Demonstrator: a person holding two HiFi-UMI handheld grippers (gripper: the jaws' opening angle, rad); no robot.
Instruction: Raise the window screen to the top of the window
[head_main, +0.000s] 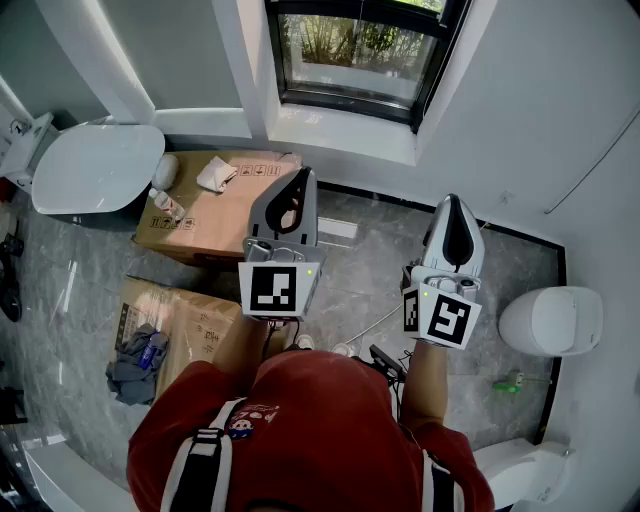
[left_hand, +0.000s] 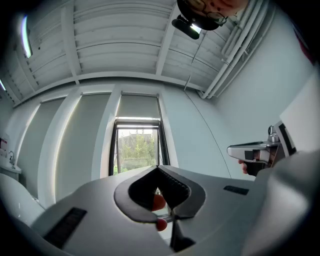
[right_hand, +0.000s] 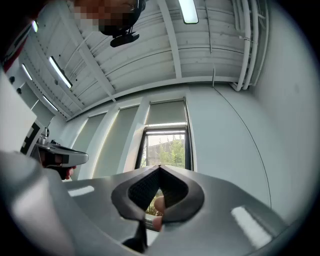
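The window (head_main: 355, 50) has a dark frame and is set in the white wall ahead, with greenery behind the glass. In the gripper views a grey screen (left_hand: 137, 106) (right_hand: 167, 114) covers the top part of the opening, and the glass below it is bare. My left gripper (head_main: 303, 172) (left_hand: 158, 167) is shut with nothing between its jaws, held well short of the window. My right gripper (head_main: 452, 198) (right_hand: 159, 167) is level with it on the right, also shut and empty. Neither touches the window or the screen.
Below the window on the left, a cardboard box (head_main: 250, 215) carries a cloth (head_main: 215, 175) and a small bottle (head_main: 167, 205). A second box (head_main: 190, 320) stands nearer, and a white toilet (head_main: 95, 165) is at far left. A white round bin (head_main: 550, 320) stands at right.
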